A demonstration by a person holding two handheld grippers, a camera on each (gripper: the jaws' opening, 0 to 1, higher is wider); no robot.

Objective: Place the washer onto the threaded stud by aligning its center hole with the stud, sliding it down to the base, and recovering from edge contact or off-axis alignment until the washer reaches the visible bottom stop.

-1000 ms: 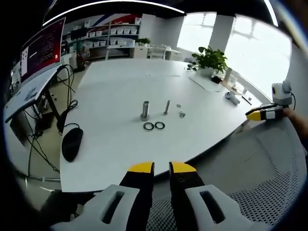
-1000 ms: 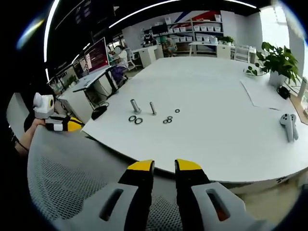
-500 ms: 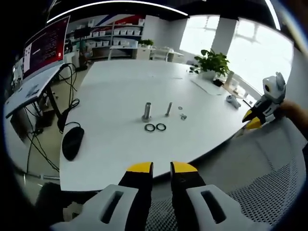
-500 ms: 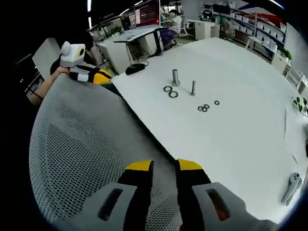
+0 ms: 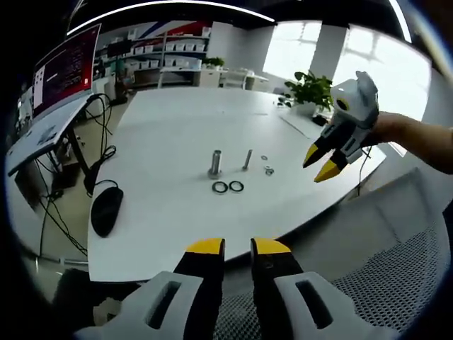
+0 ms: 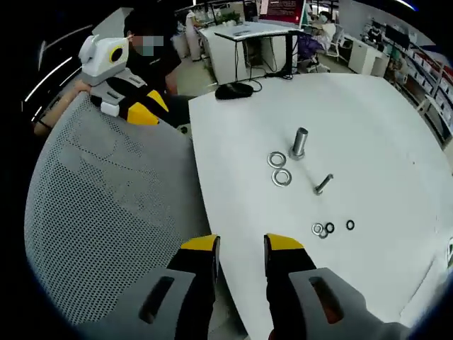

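The right gripper point(image 5: 322, 163) has swung in over the table point(image 5: 170, 127) since a moment ago — jaws slightly apart, empty. Two washers point(image 6: 279, 168) lie flat beside the upright stud point(image 6: 299, 142), a thinner bolt point(image 6: 323, 185) nearby. The left gripper point(image 5: 237, 246) hangs back, jaws narrowly parted.

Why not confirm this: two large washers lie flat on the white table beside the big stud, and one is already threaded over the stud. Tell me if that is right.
Not quite. Both large washers lie flat on the white table beside the big stud, but neither is on it; the stud stands bare, as the right gripper view shows.
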